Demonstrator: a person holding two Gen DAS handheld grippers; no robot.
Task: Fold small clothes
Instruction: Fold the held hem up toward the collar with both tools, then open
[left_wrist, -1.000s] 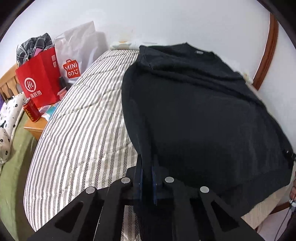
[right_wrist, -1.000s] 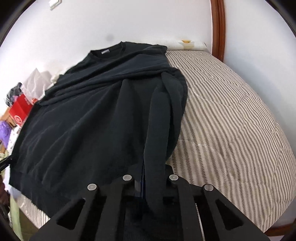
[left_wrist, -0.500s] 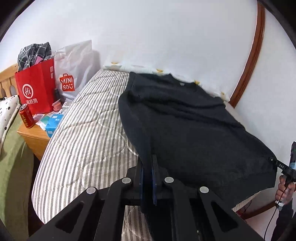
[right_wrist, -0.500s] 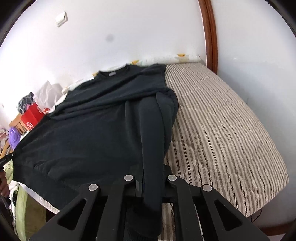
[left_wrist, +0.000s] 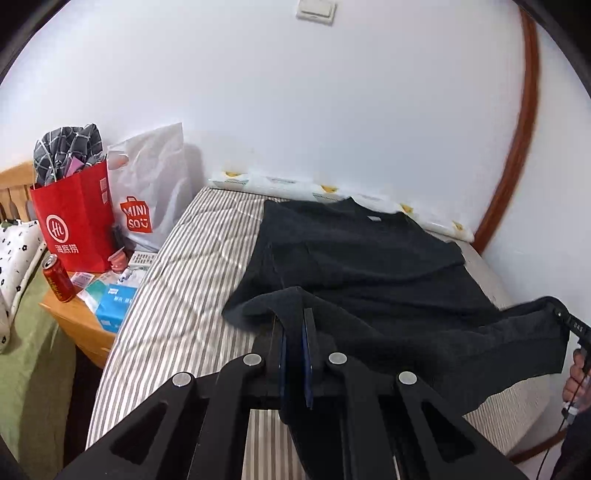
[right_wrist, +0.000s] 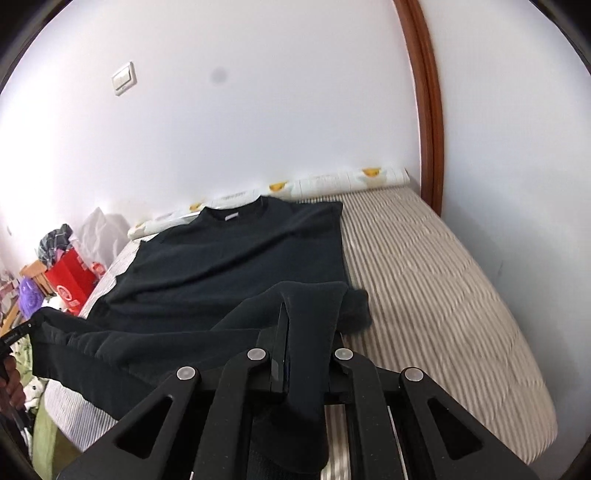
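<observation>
A black sweatshirt lies on the striped bed, collar toward the far wall; it also shows in the right wrist view. My left gripper is shut on the sweatshirt's lower left corner and holds it lifted above the bed. My right gripper is shut on the lower right corner, with cloth draped over the fingers. The hem hangs stretched between the two grippers. The right gripper shows at the right edge of the left wrist view.
A wooden nightstand left of the bed holds a red paper bag, a white Miniso bag, a red can and small boxes. A white wall and a brown door frame stand behind the striped mattress.
Both grippers have lifted the sweatshirt's bottom hem up off the bed and drawn back toward the bed's near edge. Both views have tilted up toward the wall.
</observation>
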